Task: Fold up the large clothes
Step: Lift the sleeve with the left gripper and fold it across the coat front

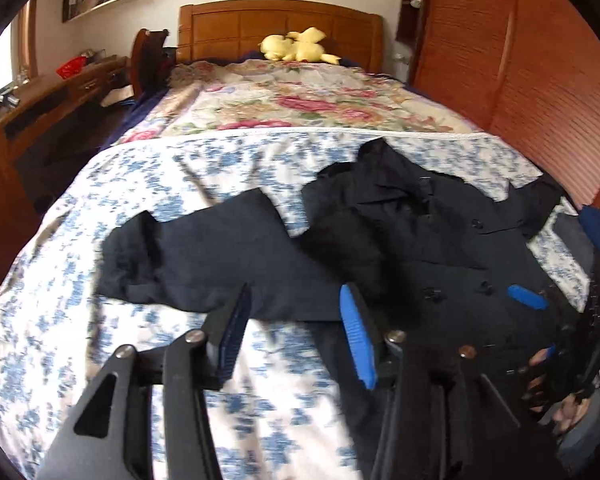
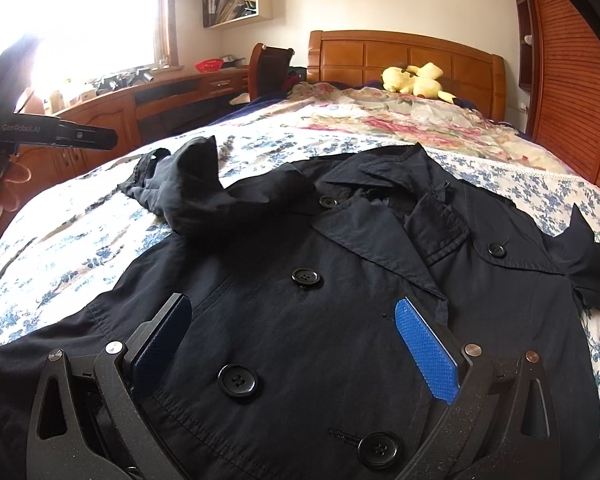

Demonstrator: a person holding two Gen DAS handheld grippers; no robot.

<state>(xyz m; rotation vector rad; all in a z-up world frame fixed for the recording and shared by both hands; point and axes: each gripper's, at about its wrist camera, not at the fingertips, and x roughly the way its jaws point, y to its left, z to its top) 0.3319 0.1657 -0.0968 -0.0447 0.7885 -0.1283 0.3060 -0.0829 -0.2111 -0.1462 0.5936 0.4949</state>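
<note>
Black linkages and blue-padded fingers of the right gripper (image 2: 292,344) fill the bottom of the right wrist view, spread wide above the front of the dark navy coat (image 2: 320,320) and pinching nothing. Beneath them the double-breasted front shows several black buttons (image 2: 238,379), with the collar and lapels (image 2: 400,184) opening toward 12 o'clock. One sleeve (image 2: 180,192) lies bunched and twisted out toward 10 o'clock; a further flap of fabric trails off toward 3 o'clock.

From the left wrist view, the left gripper (image 1: 296,328) is likewise spread, its fingers over the coat's near hem at 6 o'clock and gripping nothing; whether they touch the cloth cannot be told through the blur. That view shows the sleeve (image 1: 188,256) stretched flat toward 9 o'clock.

All of it rests on the bed (image 2: 80,240), on a white cover with blue flowers. Farther toward 12 o'clock lies a pink-flowered quilt (image 1: 300,104), then a yellow plush toy (image 1: 296,46) against the wooden headboard (image 1: 280,24). A wooden desk (image 2: 160,96) runs along 10 o'clock under a bright window, and a slatted wooden wardrobe (image 1: 520,80) stands at 2 o'clock.
</note>
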